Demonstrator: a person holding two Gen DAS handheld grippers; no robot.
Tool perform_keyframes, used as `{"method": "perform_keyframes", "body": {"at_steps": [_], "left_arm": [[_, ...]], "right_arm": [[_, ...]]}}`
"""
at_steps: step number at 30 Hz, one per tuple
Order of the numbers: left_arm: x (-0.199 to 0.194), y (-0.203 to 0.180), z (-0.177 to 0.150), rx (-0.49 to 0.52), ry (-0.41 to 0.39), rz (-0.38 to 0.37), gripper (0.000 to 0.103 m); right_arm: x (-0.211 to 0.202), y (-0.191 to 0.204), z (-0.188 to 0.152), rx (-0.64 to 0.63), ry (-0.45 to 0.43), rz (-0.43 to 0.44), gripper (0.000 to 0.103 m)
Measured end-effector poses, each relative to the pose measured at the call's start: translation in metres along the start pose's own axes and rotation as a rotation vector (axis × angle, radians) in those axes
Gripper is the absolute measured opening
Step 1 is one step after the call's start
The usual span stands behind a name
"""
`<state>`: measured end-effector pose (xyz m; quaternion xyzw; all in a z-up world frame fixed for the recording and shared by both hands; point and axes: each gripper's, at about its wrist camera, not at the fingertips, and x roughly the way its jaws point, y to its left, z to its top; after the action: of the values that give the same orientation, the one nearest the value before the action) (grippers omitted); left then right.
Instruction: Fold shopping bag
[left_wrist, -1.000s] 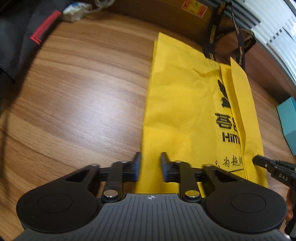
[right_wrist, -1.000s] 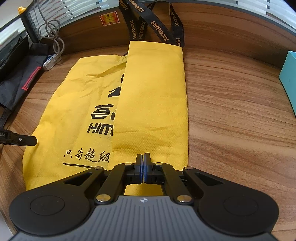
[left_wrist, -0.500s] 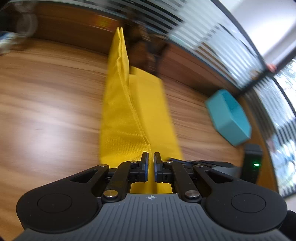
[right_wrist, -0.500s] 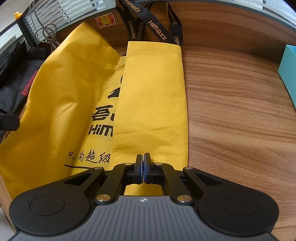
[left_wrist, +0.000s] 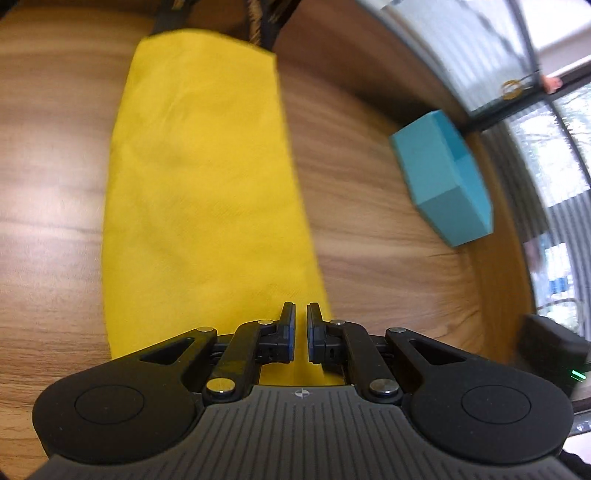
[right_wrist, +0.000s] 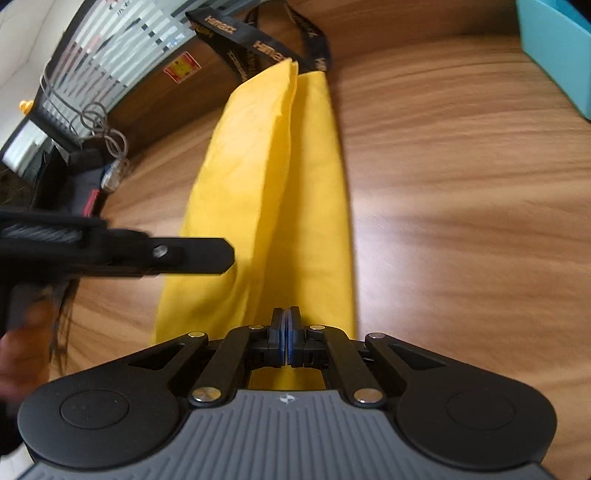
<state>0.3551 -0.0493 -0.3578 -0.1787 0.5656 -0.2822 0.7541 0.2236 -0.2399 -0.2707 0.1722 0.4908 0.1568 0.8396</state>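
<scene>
The yellow shopping bag (left_wrist: 207, 177) lies on the wooden table as a long narrow strip, its left part folded over the middle. Its black printed handles (right_wrist: 266, 48) trail off the far end. My left gripper (left_wrist: 301, 325) hovers over the bag's near right corner with a small gap between the jaws and nothing seen in them. In the right wrist view it (right_wrist: 192, 254) reaches in from the left over the bag (right_wrist: 280, 206). My right gripper (right_wrist: 286, 332) is shut at the bag's near edge; whether it pinches fabric is hidden.
A teal box (left_wrist: 443, 177) stands to the right of the bag and shows in the right wrist view (right_wrist: 554, 48) too. A black device with a green light (left_wrist: 554, 354) sits at the near right. Dark cloth and cables (right_wrist: 92, 166) lie at the far left.
My left gripper shut on the bag's left edge, carried it up and over to the right, and has now opened slightly. The bag went from wide to a narrow strip. My right gripper stayed shut.
</scene>
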Motion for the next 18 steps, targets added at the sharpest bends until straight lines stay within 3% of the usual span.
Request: {"method": "perform_keyframes", "body": {"at_steps": [2, 5, 10, 15, 18], "left_arm": [[0.006, 0.004, -0.002, -0.001, 0.013, 0.012, 0.007], [0.008, 0.007, -0.004, 0.007, 0.010, 0.012, 0.007], [0.004, 0.004, 0.001, 0.042, 0.011, 0.043, 0.007], [-0.027, -0.021, -0.001, 0.243, -0.055, 0.113, 0.009], [-0.038, -0.027, -0.017, 0.356, -0.036, 0.179, 0.009]], "right_arm": [[-0.019, 0.007, -0.005, -0.083, -0.030, -0.020, 0.003], [-0.032, 0.022, -0.009, -0.163, -0.044, 0.071, 0.003], [-0.008, 0.049, -0.009, -0.286, 0.012, 0.131, 0.003], [0.016, 0.047, -0.015, -0.288, 0.071, 0.060, 0.000], [0.017, 0.048, -0.012, -0.278, 0.088, 0.060, 0.000]]}}
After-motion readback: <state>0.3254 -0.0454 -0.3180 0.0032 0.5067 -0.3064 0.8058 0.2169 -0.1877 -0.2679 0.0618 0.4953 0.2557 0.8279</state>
